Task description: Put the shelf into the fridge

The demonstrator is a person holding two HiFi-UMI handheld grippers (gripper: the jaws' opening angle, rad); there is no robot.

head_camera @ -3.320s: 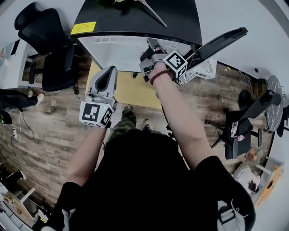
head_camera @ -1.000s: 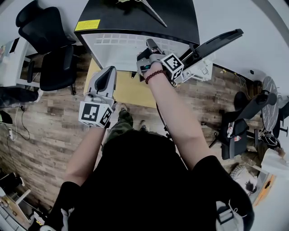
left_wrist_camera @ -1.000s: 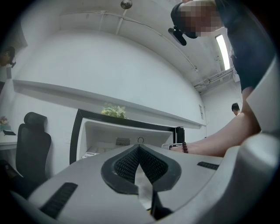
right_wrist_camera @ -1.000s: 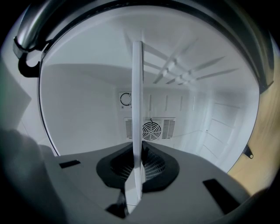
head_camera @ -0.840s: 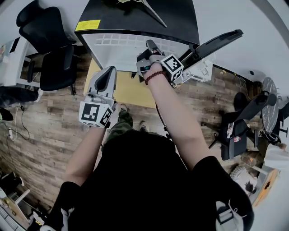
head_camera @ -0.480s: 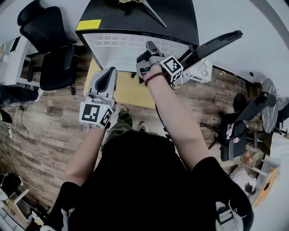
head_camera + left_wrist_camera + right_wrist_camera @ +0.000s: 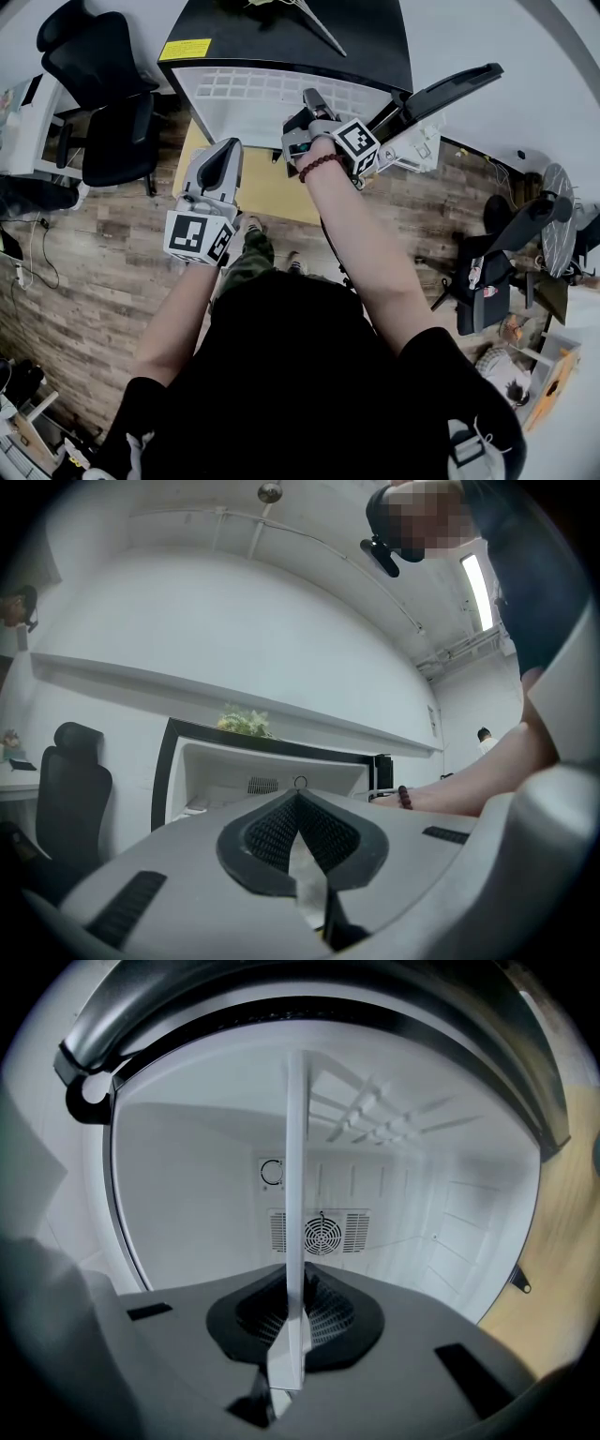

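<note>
**Shelf held in the fridge mouth by the right gripper**

The right gripper (image 7: 298, 1321) has its jaws closed on the near edge of the white shelf (image 7: 296, 1176). In the right gripper view the shelf shows edge-on as a thin pale slat running away from the jaws into the white cavity of the fridge (image 7: 187, 1194), toward the round fan vent (image 7: 321, 1234) on the back wall. Ribs of the shelf fan out near the far upper corner.

From the head view the shelf (image 7: 253, 86) shows as a white grid lying in the open front of the fridge (image 7: 281, 33), just below its black top. Whether it sits on any rail I cannot tell. The fridge door (image 7: 450, 86) stands swung open to the right.

The left gripper (image 7: 223, 155) hangs lower and to the left, well apart from the shelf — its jaws are closed together on nothing, with the fridge ahead of them and a plant (image 7: 242, 722) on top. A black office chair (image 7: 103, 103) stands left of the fridge on the wooden floor (image 7: 103, 272).
</note>
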